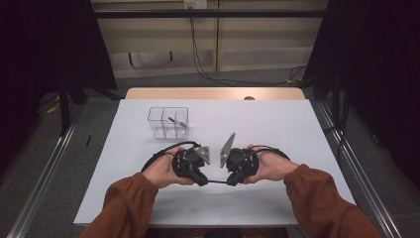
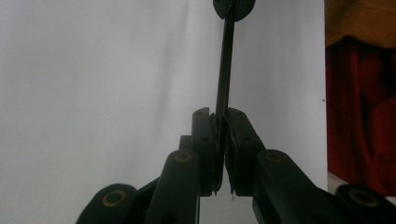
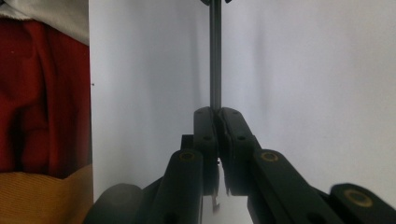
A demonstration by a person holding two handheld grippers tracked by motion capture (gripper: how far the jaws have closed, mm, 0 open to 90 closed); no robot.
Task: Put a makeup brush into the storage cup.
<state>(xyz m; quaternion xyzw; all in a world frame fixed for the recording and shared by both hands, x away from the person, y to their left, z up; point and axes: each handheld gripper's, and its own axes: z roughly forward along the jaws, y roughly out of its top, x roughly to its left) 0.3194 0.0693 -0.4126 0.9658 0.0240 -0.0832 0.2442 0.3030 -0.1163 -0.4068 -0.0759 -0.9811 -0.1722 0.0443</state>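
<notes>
High view: a thin black rod is held level just above the white table, one end clamped in the closed left gripper, the other in the closed right gripper. It is judged light, stiff and slippery; end grips suit it.

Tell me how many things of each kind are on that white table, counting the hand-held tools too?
Hand-held grippers: 2, the left gripper and the right gripper
Thin dark rod clamped between both grippers: 1
Clear divided box: 1
Small metal piece inside the box: 1
Total: 5
</notes>
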